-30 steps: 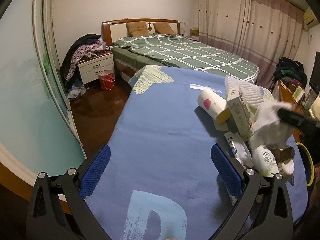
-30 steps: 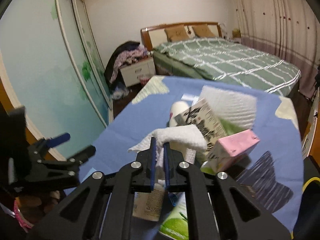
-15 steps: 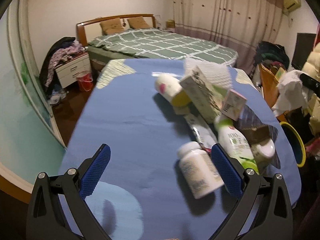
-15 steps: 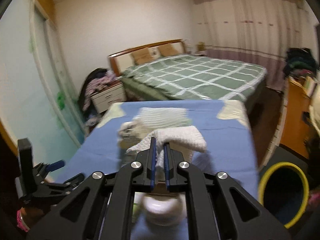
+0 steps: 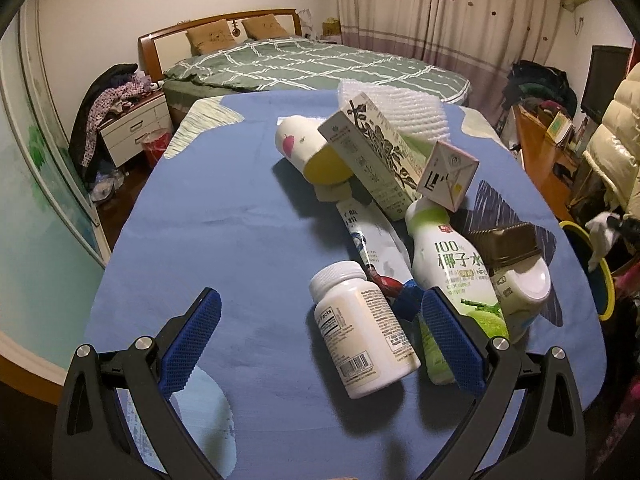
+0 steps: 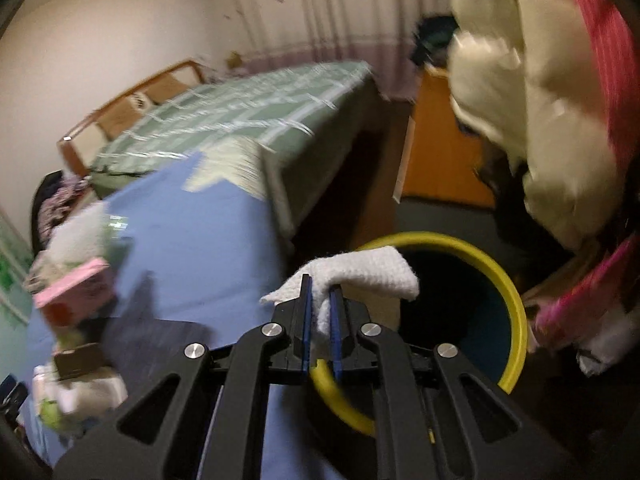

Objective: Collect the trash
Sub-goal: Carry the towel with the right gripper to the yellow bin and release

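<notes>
My right gripper [image 6: 321, 300] is shut on a crumpled white tissue [image 6: 360, 276] and holds it over the near rim of a yellow-rimmed bin [image 6: 508, 292] beside the table. The tissue [image 5: 600, 232] and the bin [image 5: 604, 280] also show at the far right of the left wrist view. My left gripper [image 5: 320, 320] is open above the blue tablecloth [image 5: 224, 216], with a white pill bottle [image 5: 362, 336] lying between its fingers. A coconut water bottle [image 5: 452, 272], a white jar [image 5: 524, 284], cartons [image 5: 376, 156] and a paper cup [image 5: 308, 148] lie in a pile beyond.
A bed with a green cover [image 5: 312, 68] stands behind the table. A nightstand piled with clothes [image 5: 128, 128] is at the back left. A wooden desk [image 5: 540, 152] and a cream puffy coat [image 6: 520, 92] stand at the right, close to the bin.
My right gripper has swung right off the table with the tissue and now hangs over the bin. My left gripper has moved forward and right, so the pill bottle lies between its fingers.
</notes>
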### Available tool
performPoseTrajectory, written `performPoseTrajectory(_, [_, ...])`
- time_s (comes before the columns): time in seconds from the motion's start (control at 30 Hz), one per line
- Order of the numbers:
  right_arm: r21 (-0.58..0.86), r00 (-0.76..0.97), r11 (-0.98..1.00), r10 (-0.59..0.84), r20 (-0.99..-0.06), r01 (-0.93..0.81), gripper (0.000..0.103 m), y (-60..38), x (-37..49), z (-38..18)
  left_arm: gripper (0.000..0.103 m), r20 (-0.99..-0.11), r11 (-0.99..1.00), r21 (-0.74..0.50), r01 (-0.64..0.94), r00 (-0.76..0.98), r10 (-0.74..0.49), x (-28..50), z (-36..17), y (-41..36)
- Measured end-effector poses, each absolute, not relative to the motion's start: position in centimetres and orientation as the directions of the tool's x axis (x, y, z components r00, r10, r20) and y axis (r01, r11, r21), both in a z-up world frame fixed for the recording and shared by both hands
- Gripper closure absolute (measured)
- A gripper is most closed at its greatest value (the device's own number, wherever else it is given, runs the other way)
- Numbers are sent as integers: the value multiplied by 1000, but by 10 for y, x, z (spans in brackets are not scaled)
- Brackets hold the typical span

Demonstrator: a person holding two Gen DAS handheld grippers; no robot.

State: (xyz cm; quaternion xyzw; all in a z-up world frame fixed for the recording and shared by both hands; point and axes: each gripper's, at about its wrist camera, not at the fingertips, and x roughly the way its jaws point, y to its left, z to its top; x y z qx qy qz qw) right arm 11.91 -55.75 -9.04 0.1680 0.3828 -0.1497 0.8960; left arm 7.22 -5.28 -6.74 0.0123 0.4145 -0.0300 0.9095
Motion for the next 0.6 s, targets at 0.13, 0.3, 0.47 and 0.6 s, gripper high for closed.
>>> performPoseTrajectory(0.13, [176,619,867,-178,-765,467,65,-575,115,-117,4,-762,998,9,59,647,-31,74,-71,-55])
performPoseTrajectory(0.3, [172,614,857,-194,-765,485,63,-573,107,-122,4,-771,998,18,53,636,-20,76,-76,-55])
performPoseTrajectory(0.47, [190,630,863,-176,-756,468,58,-568,103,-121,4,-799,998,16,54,601,-20,76,-91,-56])
performPoseTrajectory(0.6, [199,632,868,-158,-759,456,57,-562,106,-122,4,-815,998,16,66,579,-26,74,-102,-57])
